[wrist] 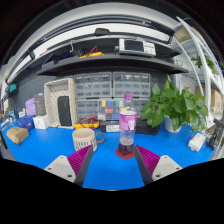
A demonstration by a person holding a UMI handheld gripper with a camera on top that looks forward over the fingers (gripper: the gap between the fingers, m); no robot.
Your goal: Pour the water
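A clear plastic bottle (127, 125) with a pink cap stands upright on a red coaster (126, 152) on the blue table (110, 170), just ahead of my fingers and a little to the right of the middle. A cream cup (84, 138) with a ribbed side stands to its left, ahead of my left finger. My gripper (112, 162) is open and empty, its purple pads (79, 158) spread wide on both sides, short of the bottle.
A green potted plant (176, 105) stands at the back right. A drawer cabinet (100, 97) and a shelf with boxes line the back wall. Small items lie at the far left (17, 133) and a white object at the right (196, 142).
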